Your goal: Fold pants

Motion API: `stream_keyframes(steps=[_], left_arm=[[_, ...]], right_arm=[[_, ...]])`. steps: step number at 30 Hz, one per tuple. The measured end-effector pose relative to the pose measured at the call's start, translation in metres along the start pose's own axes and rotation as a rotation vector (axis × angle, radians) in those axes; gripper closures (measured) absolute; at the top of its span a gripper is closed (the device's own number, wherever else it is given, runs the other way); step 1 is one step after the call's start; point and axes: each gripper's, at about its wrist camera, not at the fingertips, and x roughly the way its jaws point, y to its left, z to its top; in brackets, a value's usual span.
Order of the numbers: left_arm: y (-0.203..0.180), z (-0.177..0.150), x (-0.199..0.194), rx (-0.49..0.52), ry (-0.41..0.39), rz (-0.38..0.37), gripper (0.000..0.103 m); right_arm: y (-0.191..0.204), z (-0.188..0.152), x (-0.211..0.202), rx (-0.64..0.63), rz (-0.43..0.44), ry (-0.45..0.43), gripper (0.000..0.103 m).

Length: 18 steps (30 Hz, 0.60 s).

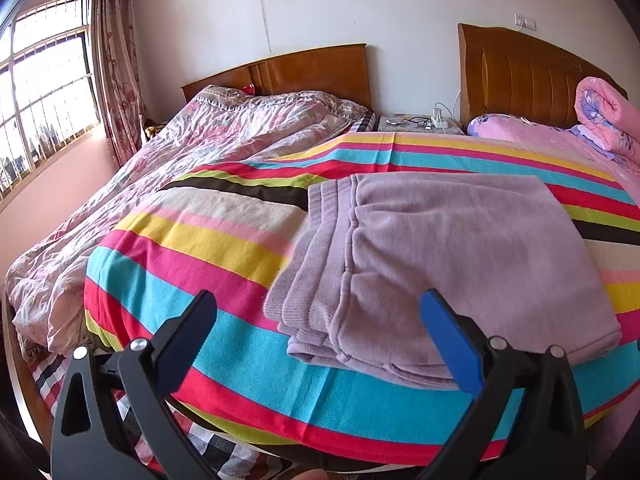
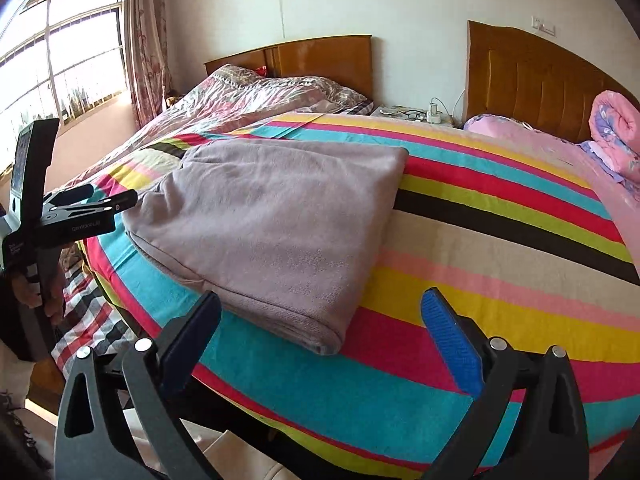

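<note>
Black-and-blue fingers frame the near edge of both wrist views: the left gripper (image 1: 320,320) and the right gripper (image 2: 322,322) each have their jaws spread wide, with nothing between them. Both hang off the near side of the bed, apparently clear of the cloth, which suggests that the fold is finished or that a further grip is being lined up. Just beyond the fingers lie the pants (image 1: 432,264), lilac and fleecy, folded into a compact rectangle on the striped blanket (image 1: 192,240). In the left view the stacked waistband and hem layers face the camera, a little right of the gap between the jaws; in the right view the pants (image 2: 272,224) lie ahead and to the left, their nearest corner just past the left finger. Such a flat, taut blanket gives a firm bed for pressing creases. At the left edge of the right view, the left gripper (image 2: 96,200) hovers beside the pants. Farther off stand a rumpled quilt (image 1: 208,136), a bedside table (image 1: 420,124), two wooden headboards (image 1: 520,76) and a window (image 1: 44,92).
</note>
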Motion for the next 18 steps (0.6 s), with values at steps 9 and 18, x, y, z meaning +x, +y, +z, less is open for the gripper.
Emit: stream_keyframes(steps=[9, 18], left_arm=[[-0.004, 0.028, -0.106, -0.154, -0.250, -0.190, 0.001], [-0.018, -0.005, -0.096, -0.242, -0.236, -0.111, 0.001]], right_arm=[[0.035, 0.035, -0.093, -0.046, -0.198, -0.311, 0.004], [0.025, -0.011, -0.031, 0.171, -0.110, -0.102, 0.004]])
